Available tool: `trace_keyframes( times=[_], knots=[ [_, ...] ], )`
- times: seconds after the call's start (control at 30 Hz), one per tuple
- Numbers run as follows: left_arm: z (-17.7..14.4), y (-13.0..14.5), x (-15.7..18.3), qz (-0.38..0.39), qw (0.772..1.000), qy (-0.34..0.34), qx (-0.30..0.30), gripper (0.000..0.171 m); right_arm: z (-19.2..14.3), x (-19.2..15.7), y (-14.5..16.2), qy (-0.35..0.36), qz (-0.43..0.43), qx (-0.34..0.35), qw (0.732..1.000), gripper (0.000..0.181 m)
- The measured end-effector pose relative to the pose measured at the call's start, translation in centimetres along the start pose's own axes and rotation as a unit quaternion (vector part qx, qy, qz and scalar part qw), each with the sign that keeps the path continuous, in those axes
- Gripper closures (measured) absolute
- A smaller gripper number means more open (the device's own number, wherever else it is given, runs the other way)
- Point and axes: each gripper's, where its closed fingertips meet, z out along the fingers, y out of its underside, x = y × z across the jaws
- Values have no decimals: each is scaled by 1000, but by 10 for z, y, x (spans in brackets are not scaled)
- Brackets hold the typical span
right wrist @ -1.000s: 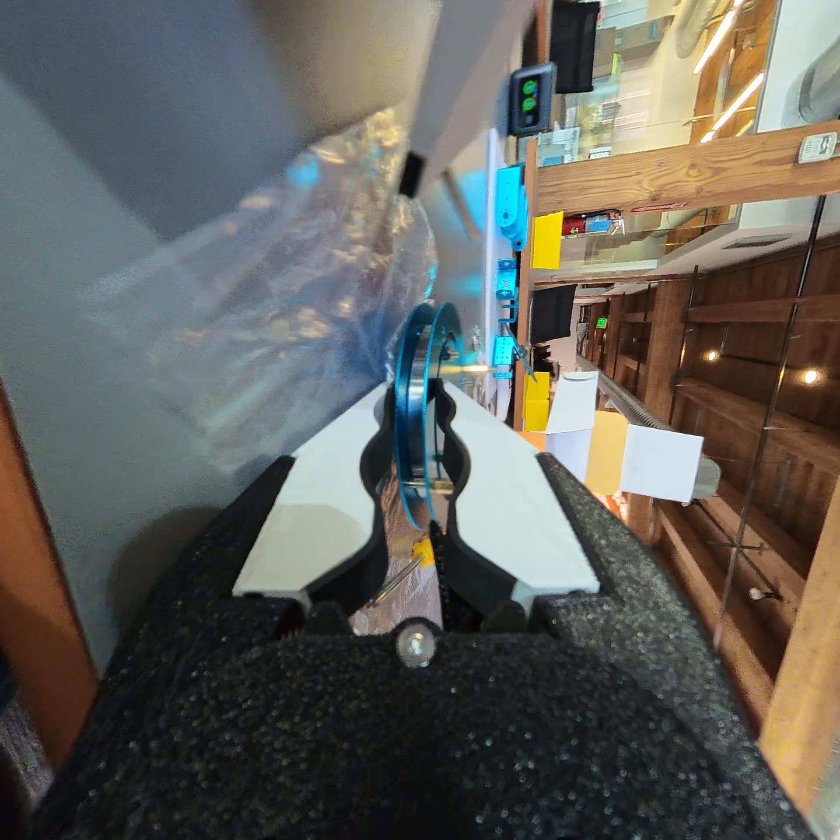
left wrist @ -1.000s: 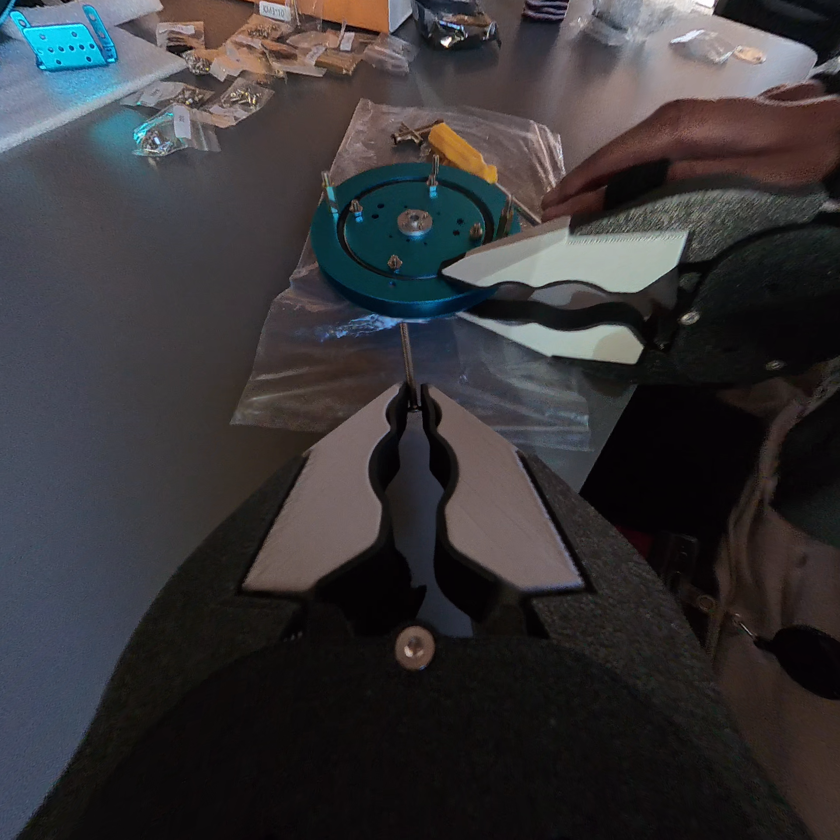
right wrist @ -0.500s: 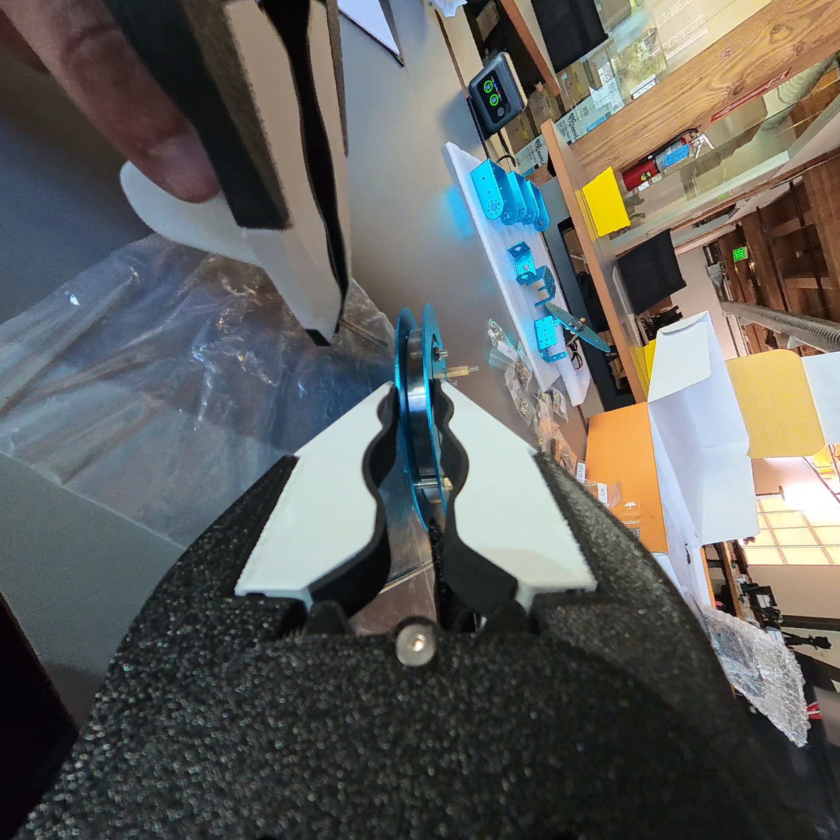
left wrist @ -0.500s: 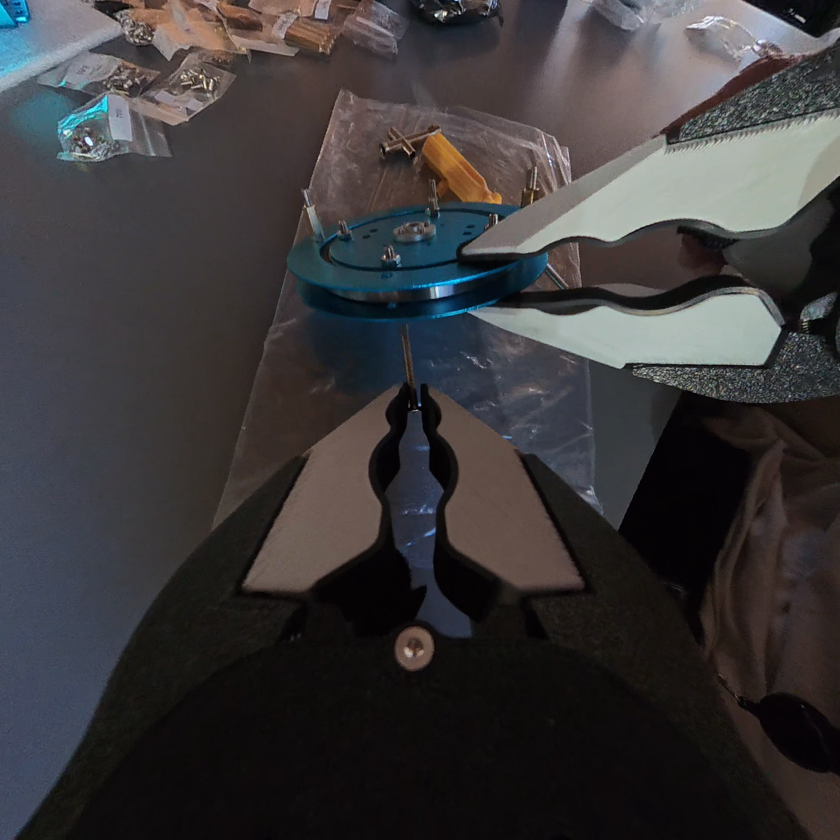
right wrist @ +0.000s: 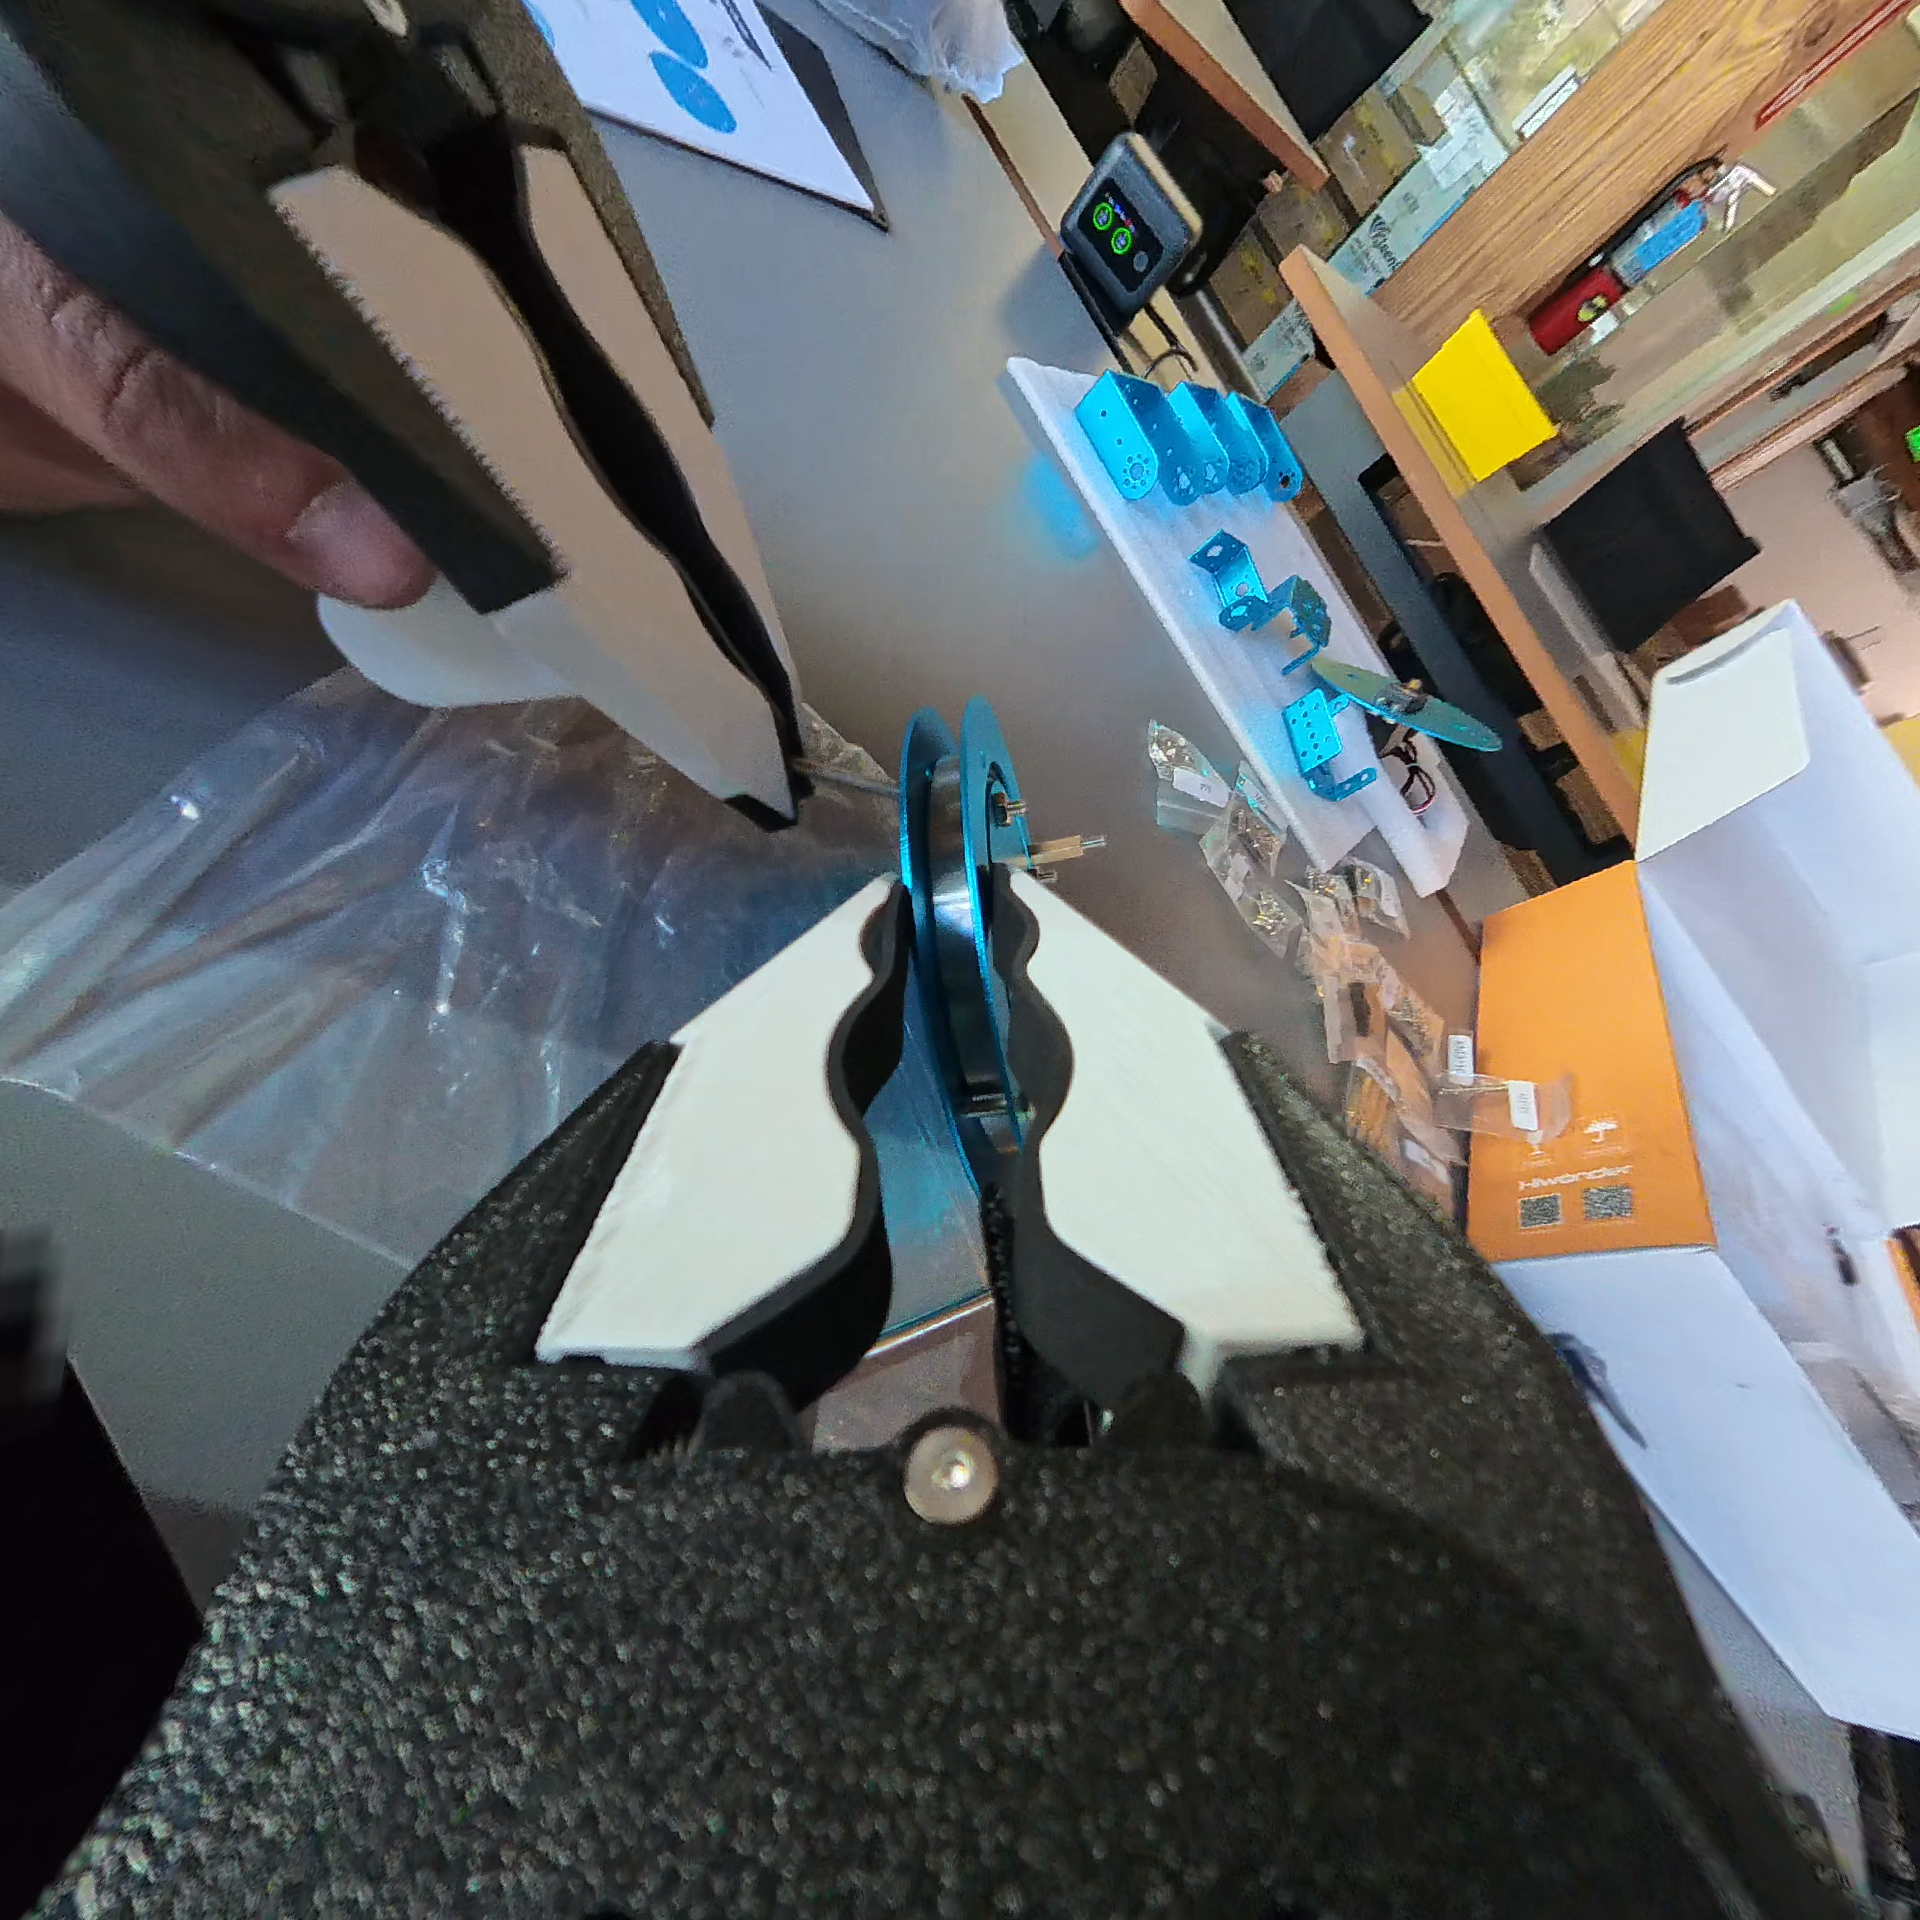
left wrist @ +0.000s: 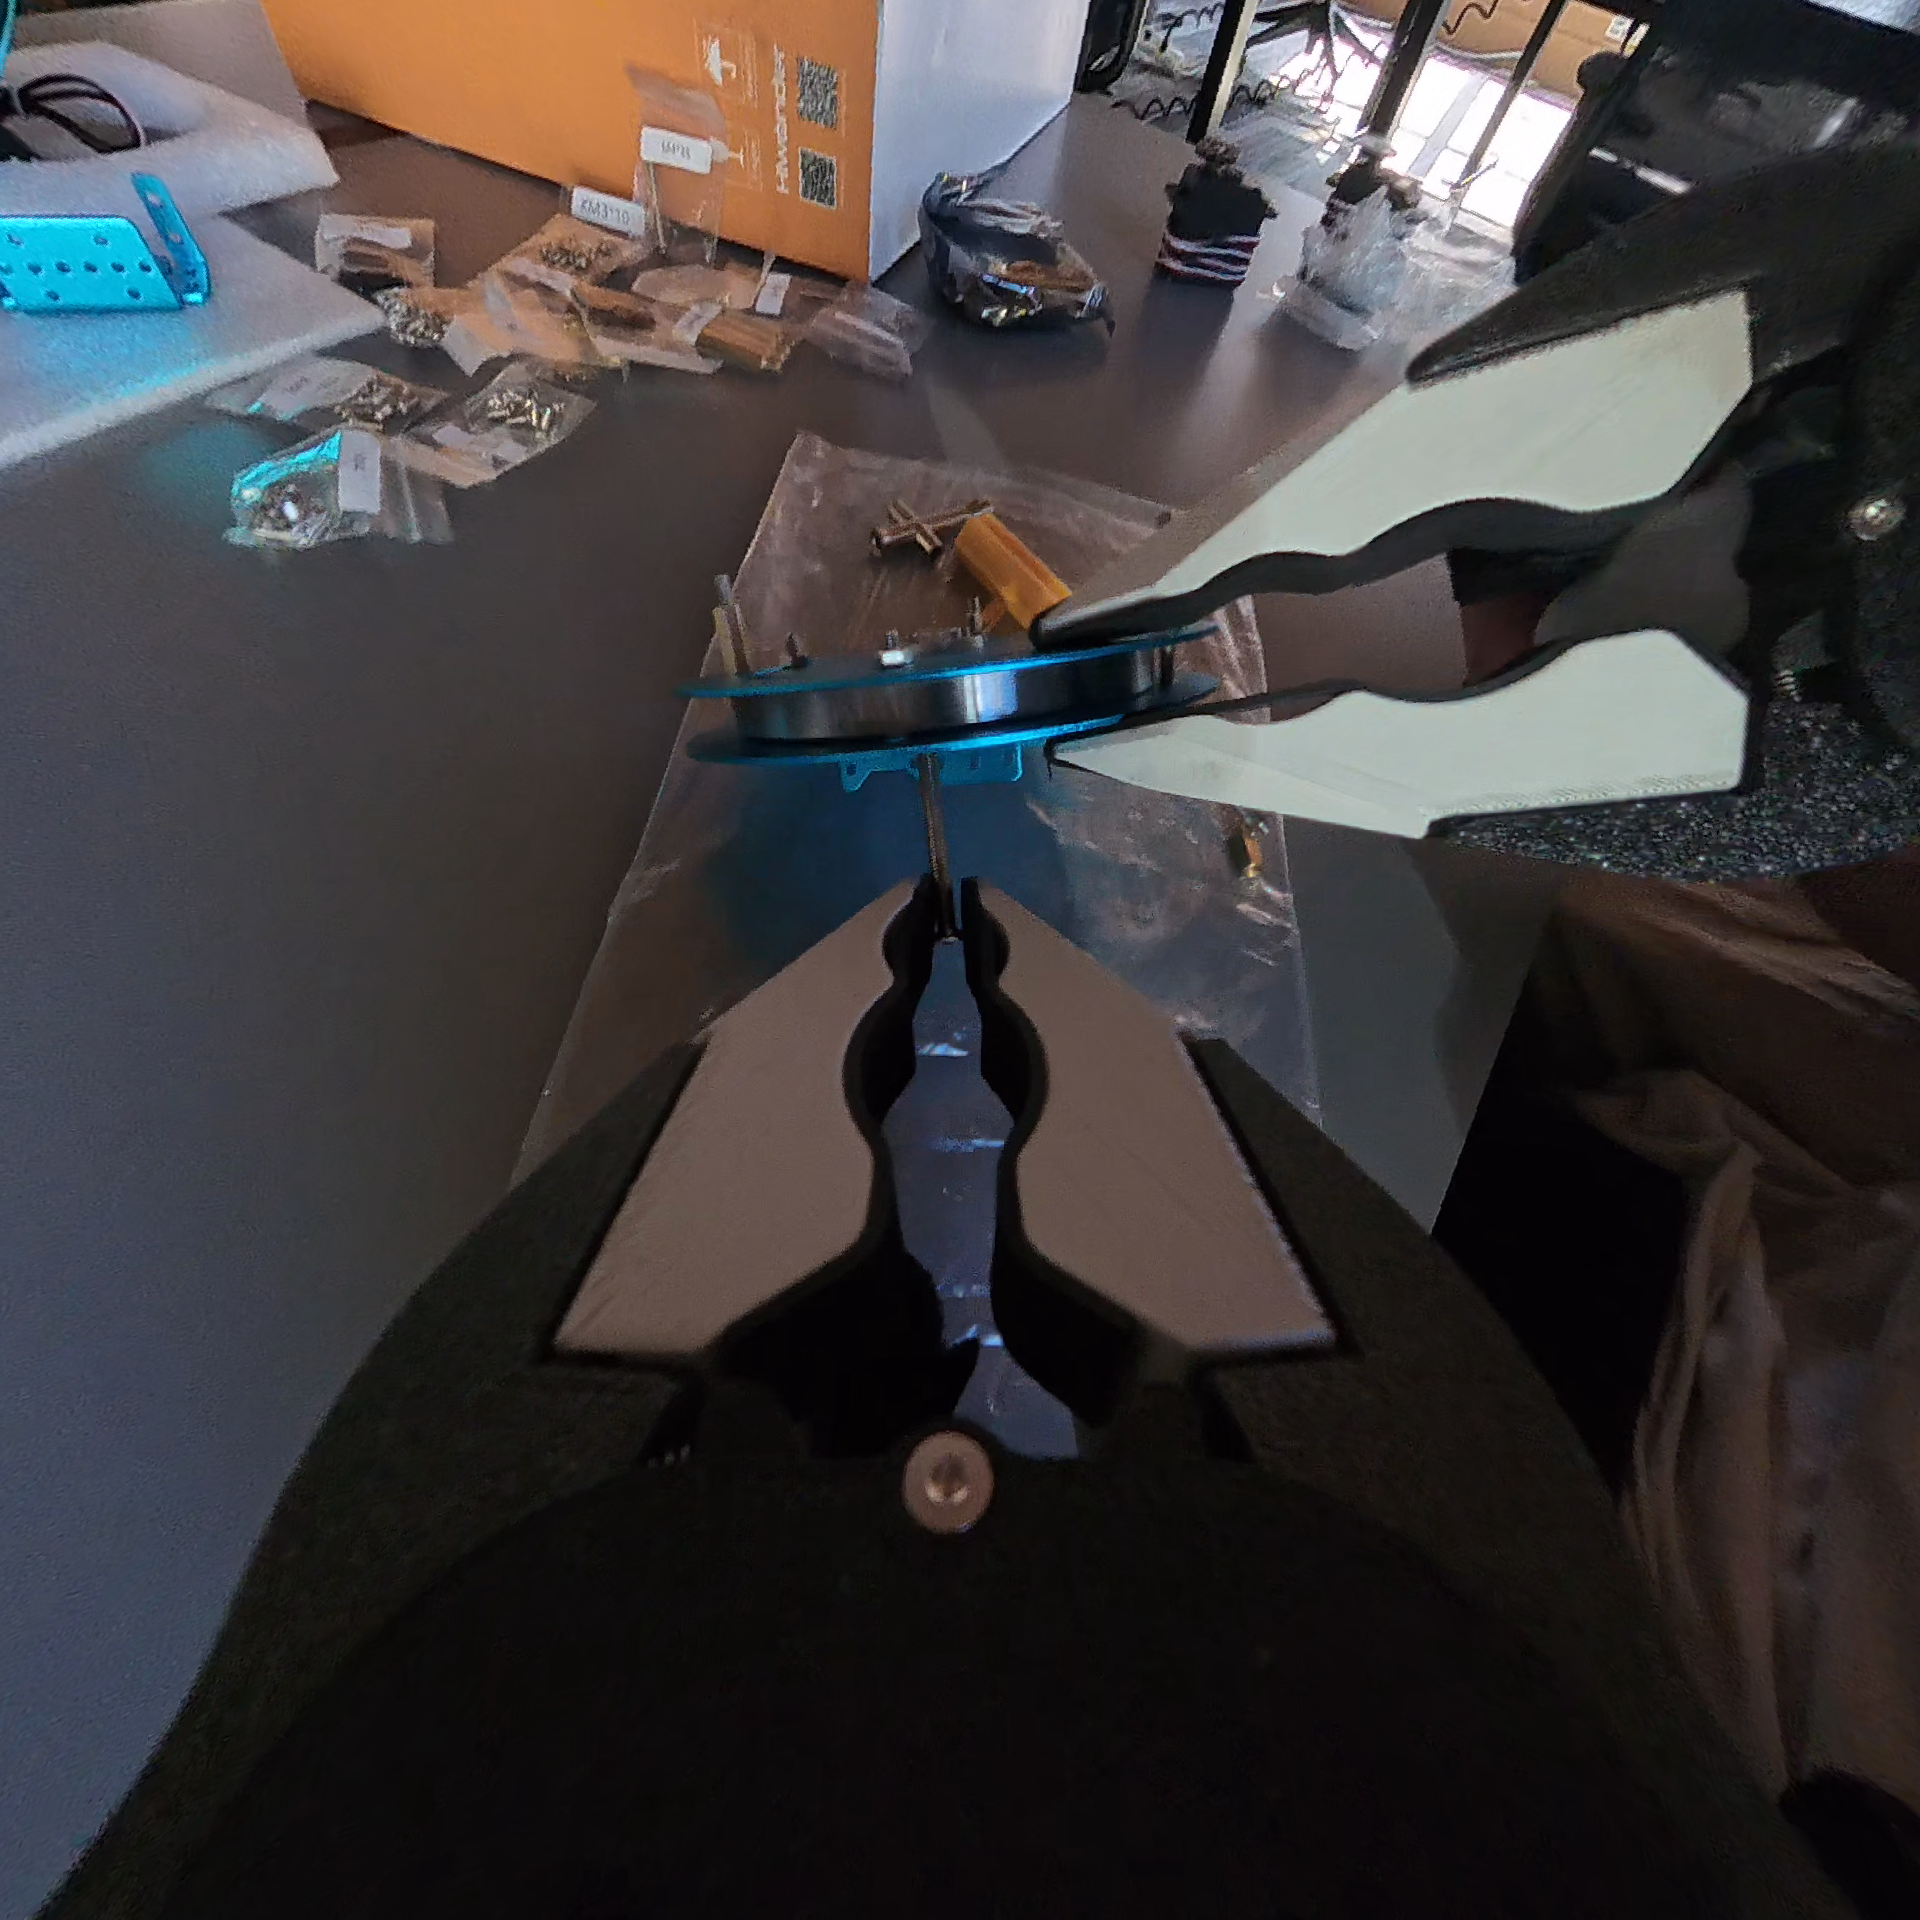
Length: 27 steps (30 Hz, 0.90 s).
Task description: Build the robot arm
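gripped edge-on above a clear plastic bag [left wrist: 1091,914] by the right gripper [right wrist: 951,894], a blue round bearing plate [left wrist: 935,696] is raised; a thin metal rod [left wrist: 935,831] is pinched by the left gripper [left wrist: 940,899]; printed labels go unread.

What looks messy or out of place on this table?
The small clear bags of screws lie scattered in a loose heap before the orange box. Otherwise nothing looks damaged or spilled. The blue disc sits level, clamped by the right hand-held gripper, and the left hand-held gripper pinches a thin metal rod beneath it.
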Motion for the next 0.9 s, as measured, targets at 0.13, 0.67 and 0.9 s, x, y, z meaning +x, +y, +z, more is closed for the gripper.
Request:
trace_keyframes(
  times=[0.13, 0.67, 0.9],
  knots=[
    [6, -10, 1, 4, 1000, -7, 15, 168, -2, 8, 1, -22, 29, 3, 999, 167],
    [16, -32, -3, -28, 998, -16, 47, 168, -6, 33, 5, -72, 118, 29, 990, 168],
    [15, -35, -2, -39, 997, -15, 58, 168, -7, 36, 6, -84, 134, 31, 987, 167]
  ],
)
